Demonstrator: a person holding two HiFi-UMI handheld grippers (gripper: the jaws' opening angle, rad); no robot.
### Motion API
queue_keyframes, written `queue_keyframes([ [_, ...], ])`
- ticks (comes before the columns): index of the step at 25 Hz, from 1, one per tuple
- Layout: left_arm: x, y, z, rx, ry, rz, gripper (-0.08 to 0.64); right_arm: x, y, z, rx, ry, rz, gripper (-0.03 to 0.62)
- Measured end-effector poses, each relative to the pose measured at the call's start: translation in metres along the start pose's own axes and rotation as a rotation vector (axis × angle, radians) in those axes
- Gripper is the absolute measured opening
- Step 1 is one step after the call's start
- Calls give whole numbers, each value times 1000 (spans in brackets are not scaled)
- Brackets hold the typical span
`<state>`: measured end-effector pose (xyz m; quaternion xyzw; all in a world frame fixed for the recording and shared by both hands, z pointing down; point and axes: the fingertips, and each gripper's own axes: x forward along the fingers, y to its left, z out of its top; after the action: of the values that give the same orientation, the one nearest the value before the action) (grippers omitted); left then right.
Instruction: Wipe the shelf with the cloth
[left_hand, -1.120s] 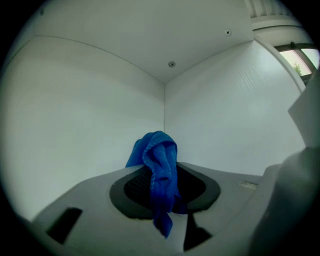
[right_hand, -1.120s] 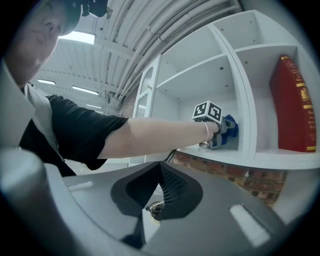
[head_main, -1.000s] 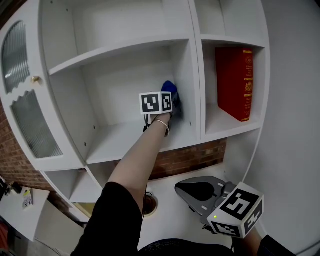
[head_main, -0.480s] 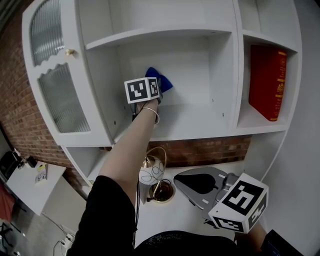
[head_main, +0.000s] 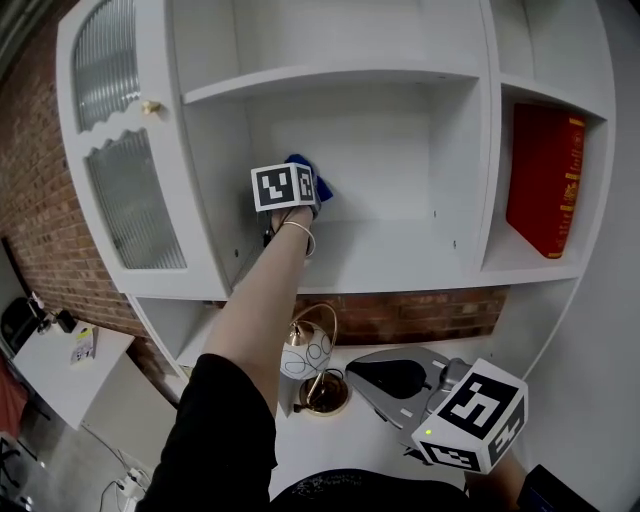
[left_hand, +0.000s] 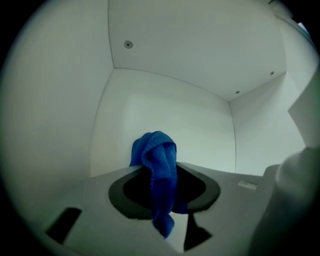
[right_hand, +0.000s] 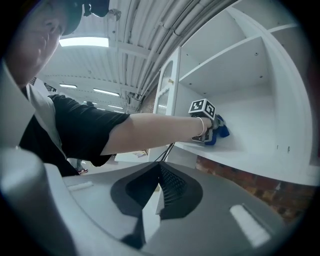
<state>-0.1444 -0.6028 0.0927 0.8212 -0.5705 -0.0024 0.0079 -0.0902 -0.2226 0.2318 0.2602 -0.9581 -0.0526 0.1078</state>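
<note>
Jaws of left gripper (left_hand: 161, 197) pinch cloth (left_hand: 159, 155) between them | inside shelf (head_main: 400, 255)

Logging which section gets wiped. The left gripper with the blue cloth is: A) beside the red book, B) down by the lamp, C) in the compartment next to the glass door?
C: the left gripper, shut on the blue cloth, is in the compartment by the glass door; the red book stands farther right.

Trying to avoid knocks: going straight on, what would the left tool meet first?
Likely the shelf's back wall, near its left corner; the blue cloth in the left tool would touch first.
</note>
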Motion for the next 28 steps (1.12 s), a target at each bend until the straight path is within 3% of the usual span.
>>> queue_keyframes([
  [6,16,-36,0,19,-15,-39,118,-10,-15,-4,24,-11,-20,8],
  [13,41,-137,-28,108,134,-330,117,-18,-20,-7,35,-23,-32,7],
  [18,58,-202,-43,131,165,-445,117,-37,-33,-16,66,-32,-90,8],
  [24,67,-237,-40,161,170,-487,118,-59,-51,-25,105,-44,-143,8],
  [28,58,-215,-23,188,116,-444,120,-58,-49,-19,99,-59,-116,8],
])
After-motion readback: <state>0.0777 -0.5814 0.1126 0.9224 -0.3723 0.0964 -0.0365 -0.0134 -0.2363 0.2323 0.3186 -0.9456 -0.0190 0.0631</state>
